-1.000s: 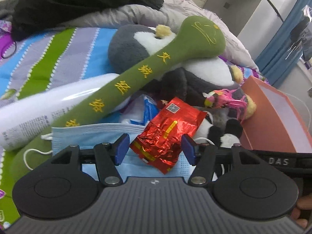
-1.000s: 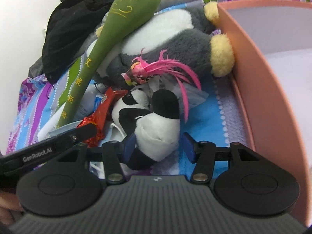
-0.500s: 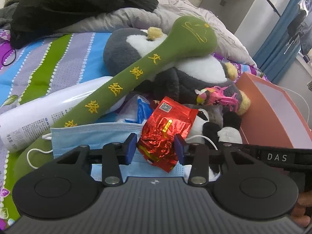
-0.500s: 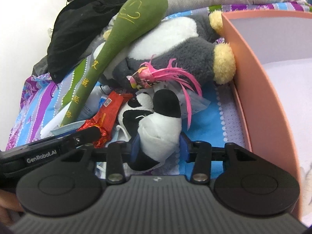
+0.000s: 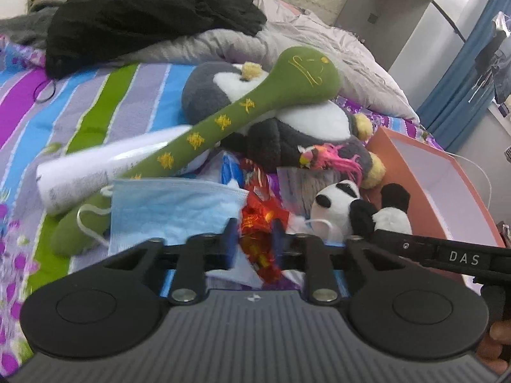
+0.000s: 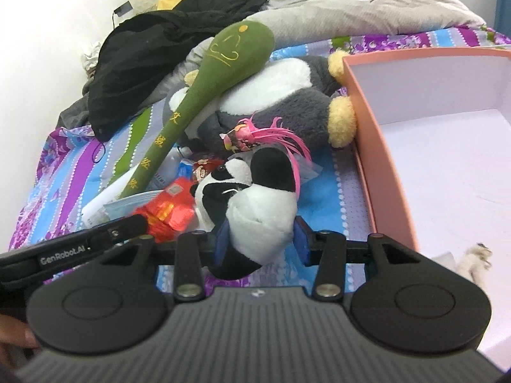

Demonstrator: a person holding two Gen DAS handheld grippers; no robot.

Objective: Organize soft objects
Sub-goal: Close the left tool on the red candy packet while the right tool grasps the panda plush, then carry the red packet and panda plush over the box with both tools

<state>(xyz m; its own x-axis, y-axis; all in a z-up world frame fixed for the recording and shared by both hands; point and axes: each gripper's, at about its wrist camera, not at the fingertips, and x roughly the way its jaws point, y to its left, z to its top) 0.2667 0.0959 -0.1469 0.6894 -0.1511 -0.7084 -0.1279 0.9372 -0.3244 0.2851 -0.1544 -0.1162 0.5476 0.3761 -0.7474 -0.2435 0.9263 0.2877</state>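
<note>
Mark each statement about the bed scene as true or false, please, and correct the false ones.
1. The left hand-held gripper is closed on the red foil packet. True.
2. The right hand-held gripper holds the green plush stick. False: it is closed on the small panda toy; the green plush stick lies across the big grey plush.
3. The panda toy is already inside the pink box. False: it is outside the pink box, still in the gripper.
4. A blue face mask lies beside the red foil packet. True.
</note>
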